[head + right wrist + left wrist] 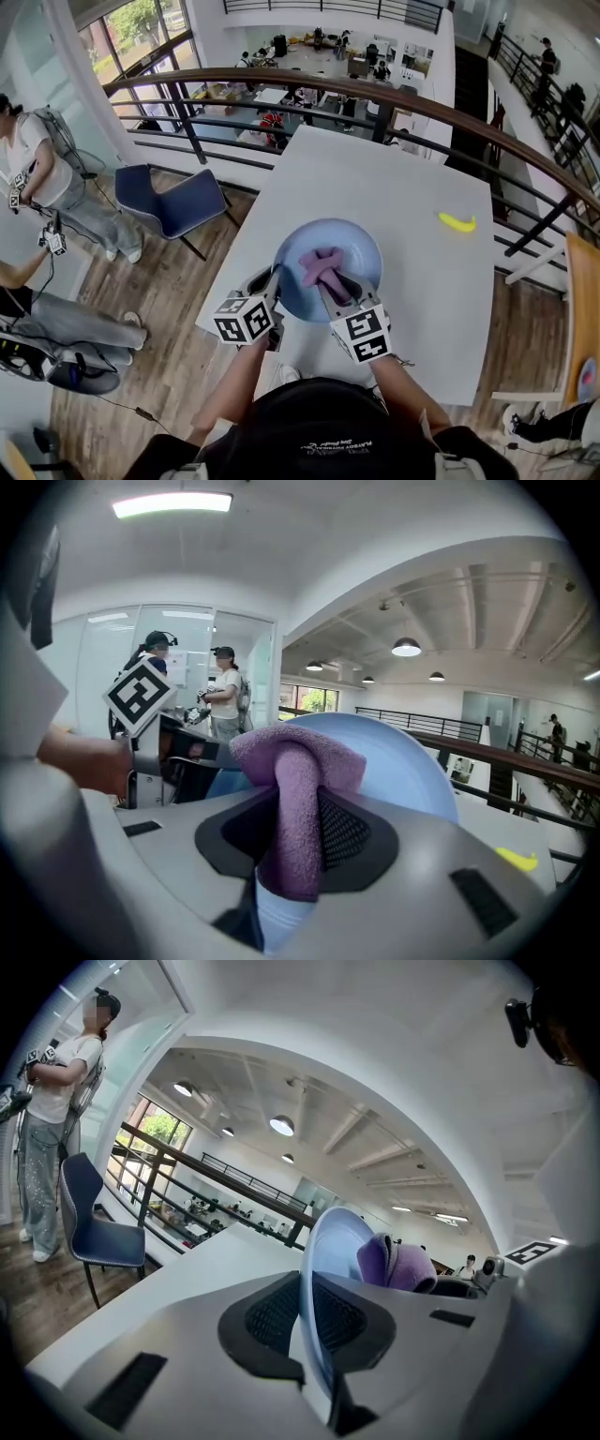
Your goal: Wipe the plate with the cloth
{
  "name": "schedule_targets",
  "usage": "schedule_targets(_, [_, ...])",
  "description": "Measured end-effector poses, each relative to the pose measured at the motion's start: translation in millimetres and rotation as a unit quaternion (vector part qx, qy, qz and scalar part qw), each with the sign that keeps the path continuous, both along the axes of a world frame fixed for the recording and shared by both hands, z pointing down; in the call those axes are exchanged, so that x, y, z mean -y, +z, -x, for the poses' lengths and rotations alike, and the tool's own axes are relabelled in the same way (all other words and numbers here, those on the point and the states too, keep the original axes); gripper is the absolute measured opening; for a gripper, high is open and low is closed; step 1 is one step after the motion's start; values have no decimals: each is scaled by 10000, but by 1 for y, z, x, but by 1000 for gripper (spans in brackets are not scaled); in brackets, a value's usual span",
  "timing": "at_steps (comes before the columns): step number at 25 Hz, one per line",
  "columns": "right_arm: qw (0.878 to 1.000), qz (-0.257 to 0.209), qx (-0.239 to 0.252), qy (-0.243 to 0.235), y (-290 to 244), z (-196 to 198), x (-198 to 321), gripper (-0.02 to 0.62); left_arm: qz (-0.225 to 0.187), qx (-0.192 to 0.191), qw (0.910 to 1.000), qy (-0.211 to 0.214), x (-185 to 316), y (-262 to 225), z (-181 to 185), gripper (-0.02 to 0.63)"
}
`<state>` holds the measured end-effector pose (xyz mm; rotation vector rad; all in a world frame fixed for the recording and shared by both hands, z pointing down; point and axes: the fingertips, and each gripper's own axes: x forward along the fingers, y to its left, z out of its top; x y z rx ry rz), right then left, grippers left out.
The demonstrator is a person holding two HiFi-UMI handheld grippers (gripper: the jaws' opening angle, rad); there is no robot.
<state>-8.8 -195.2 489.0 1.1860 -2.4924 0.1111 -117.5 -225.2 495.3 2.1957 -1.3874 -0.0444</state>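
We have the left gripper (pixel 314 1321) clamped on the near rim of the blue plate (pixel 361 246), which we judge is there to brace it over the white tabletop (pixel 412 187) while its face is wiped. The right gripper (pixel 300 832) is closed tight on the purple cloth (pixel 298 780). The cloth's bunched free end sticks out ahead of the jaws over the plate's face just beyond, so that soft fabric, not the gripper, would do the rubbing.
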Motion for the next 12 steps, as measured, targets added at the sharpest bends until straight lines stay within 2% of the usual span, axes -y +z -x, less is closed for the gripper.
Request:
schedule_targets(8, [9966, 335, 8, -757, 16, 44, -34, 114, -1, -95, 9999, -125, -3, -2, 9, 31])
schedule_targets(12, [9943, 499, 36, -936, 28, 52, -42, 114, -18, -117, 9998, -167, -6, -3, 8, 31])
